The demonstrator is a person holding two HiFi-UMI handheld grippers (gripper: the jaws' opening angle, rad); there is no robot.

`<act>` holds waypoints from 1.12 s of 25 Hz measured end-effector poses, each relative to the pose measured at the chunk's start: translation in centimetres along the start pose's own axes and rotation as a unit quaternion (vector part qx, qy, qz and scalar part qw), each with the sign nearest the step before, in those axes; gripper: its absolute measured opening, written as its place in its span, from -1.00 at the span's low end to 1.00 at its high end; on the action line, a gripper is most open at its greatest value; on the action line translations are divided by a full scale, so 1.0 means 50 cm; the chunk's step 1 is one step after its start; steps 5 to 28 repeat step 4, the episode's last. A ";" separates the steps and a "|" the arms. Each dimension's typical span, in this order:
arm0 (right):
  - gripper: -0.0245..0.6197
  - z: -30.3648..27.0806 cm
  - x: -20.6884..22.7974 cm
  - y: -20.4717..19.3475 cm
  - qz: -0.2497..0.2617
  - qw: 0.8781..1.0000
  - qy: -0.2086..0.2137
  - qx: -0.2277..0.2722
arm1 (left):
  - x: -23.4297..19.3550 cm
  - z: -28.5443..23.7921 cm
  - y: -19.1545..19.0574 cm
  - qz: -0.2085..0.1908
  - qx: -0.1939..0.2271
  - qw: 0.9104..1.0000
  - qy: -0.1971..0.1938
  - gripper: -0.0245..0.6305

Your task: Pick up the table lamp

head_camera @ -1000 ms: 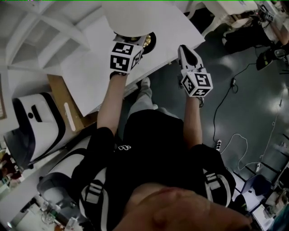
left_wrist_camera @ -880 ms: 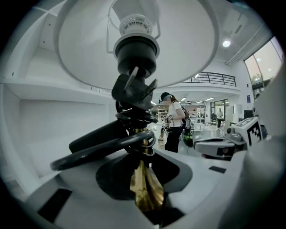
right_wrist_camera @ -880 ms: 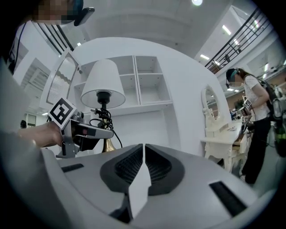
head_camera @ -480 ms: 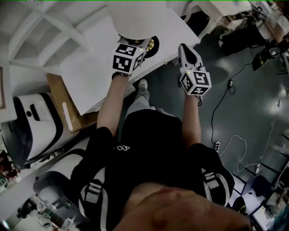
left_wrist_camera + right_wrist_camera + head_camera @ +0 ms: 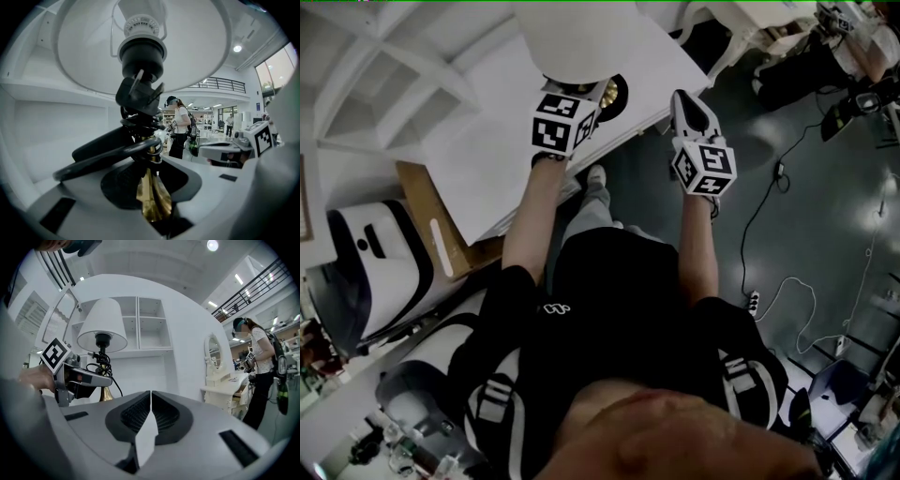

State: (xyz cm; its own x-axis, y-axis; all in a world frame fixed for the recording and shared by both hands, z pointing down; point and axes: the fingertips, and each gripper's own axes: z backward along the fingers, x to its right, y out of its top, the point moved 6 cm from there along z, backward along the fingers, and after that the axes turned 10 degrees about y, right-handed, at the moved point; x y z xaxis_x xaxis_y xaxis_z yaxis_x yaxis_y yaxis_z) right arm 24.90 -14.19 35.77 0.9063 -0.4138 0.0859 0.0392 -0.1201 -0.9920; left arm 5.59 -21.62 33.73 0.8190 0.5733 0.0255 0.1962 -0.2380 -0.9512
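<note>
The table lamp has a white shade [image 5: 567, 37], a black socket [image 5: 140, 51] and a brass stem [image 5: 151, 197] wound with black cord [image 5: 108, 154]. It stands at the white table's [image 5: 487, 141] near edge, its dark round base [image 5: 612, 91] showing under the shade. My left gripper [image 5: 152, 187] is shut on the brass stem just below the socket, and in the head view its marker cube [image 5: 562, 120] sits under the shade. To the right of the table corner, my right gripper [image 5: 150, 404] is shut and empty, off the lamp [image 5: 103, 324] and pointing toward it.
A white shelf unit [image 5: 384, 75] stands behind the lamp. A cardboard box [image 5: 431, 225] and a white and black machine [image 5: 366, 262] lie to the left. A white dressing table with a mirror [image 5: 215, 366] and a standing person [image 5: 260, 362] are at the right. Cables [image 5: 769, 216] trail on the dark floor.
Both grippers have shifted slightly. The left stays clamped on the lamp stem and the right stays shut and empty.
</note>
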 end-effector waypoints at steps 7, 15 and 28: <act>-0.84 -0.012 0.000 0.016 -0.001 1.000 0.002 0.007 | -0.009 -0.009 0.008 0.003 0.000 1.000 0.006 -0.56; -0.84 -0.012 0.000 0.016 -0.001 1.000 0.002 0.007 | -0.009 -0.009 0.008 0.003 0.000 1.000 0.006 -0.56; -0.84 -0.012 0.000 0.016 -0.001 1.000 0.002 0.007 | -0.009 -0.009 0.008 0.003 0.000 1.000 0.006 -0.56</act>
